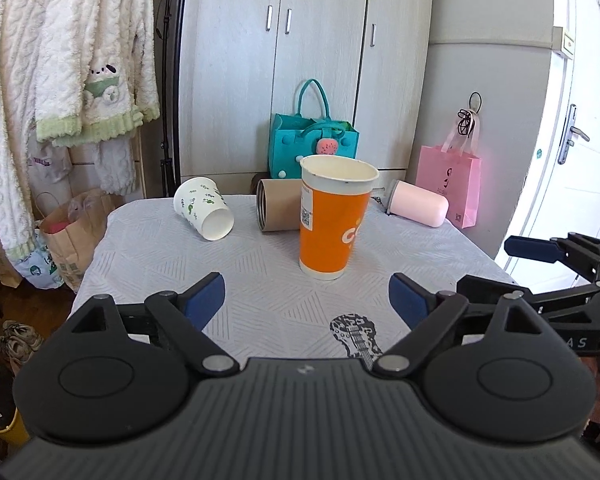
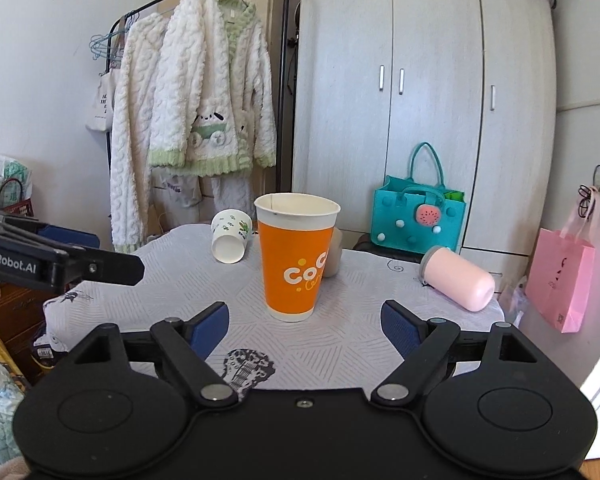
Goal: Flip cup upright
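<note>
Claws (image 1: 306, 296) (image 2: 304, 326) gape wide, empty, before orange cup (image 1: 332, 220).

Brightness: both views bright, daylit, colours clean.
Light source: daylight from the right of the jaws; the white door (image 1: 556, 184) beyond the right jaw is blown out to near pure white.
Glare: a pink glow bleeds off the pink bag (image 1: 450, 184) onto the wall beside it.
Shadows: soft; the orange cup (image 1: 334, 216) ahead of the jaws throws only a faint shadow on the tablecloth (image 1: 260, 300).
Focus: sharp between and ahead of the jaws; the gripper bodies nearest the lens are slightly soft.
Distortion: strong fisheye; the wardrobe (image 2: 432, 80) and door edges bow, and dark vignette fills the corners.
</note>
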Available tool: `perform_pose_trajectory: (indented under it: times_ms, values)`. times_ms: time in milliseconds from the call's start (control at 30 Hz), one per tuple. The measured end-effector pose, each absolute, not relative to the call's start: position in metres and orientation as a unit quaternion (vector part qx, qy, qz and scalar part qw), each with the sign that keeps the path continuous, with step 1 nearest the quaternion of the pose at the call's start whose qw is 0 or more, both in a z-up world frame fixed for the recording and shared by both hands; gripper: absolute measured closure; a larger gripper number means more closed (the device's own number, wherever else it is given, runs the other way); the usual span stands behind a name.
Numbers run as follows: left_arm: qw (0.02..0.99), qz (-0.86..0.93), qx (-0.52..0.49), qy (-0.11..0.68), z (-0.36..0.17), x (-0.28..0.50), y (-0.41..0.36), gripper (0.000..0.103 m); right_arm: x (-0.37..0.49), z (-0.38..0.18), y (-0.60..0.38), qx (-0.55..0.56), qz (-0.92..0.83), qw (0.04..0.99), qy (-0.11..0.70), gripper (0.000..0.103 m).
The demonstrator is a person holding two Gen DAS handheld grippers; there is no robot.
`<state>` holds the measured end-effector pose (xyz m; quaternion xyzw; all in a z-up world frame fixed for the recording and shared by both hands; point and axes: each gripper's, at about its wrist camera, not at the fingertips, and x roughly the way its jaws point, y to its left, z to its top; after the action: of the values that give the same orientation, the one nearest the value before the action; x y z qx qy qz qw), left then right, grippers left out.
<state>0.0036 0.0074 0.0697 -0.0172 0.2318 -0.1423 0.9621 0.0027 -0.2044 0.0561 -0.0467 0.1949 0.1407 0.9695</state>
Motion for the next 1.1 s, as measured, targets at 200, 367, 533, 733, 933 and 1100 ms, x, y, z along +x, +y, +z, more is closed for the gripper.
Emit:
perform_pose_trajectory:
  times_ms: [200, 367, 533, 733, 933, 1100]
  values:
    - [0.964, -0.130, -0.013, 0.230, 0.066, -0.008, 0.007, 0.005, -0.017, 0.054, -0.202, -0.034, 0.100, 0.977, 0.184, 0.006]
    - [0.968, -0.104, -0.011, 0.226, 0.060, -0.011, 0.007, 0.000, -0.023, 0.051, -0.203, -0.011, 0.072, 0.981, 0.182, 0.000]
    - [0.968, -0.086, -0.013, 0.236, 0.053, -0.009, 0.010, 0.000, -0.025, 0.047, -0.200, -0.005, 0.062, 0.981, 0.184, 0.000]
    - [0.969, -0.075, -0.016, 0.234, 0.046, -0.013, 0.014, 0.000, -0.032, 0.045, -0.193, -0.025, 0.036, 0.984, 0.174, 0.000]
    - [0.971, -0.053, -0.010, 0.234, 0.041, -0.017, 0.014, 0.000, -0.038, 0.045, -0.190, -0.036, 0.008, 0.986, 0.161, 0.000]
    - [0.971, -0.037, 0.012, 0.236, 0.038, -0.019, 0.009, 0.000, -0.036, 0.040, -0.190, -0.028, -0.002, 0.985, 0.169, 0.000]
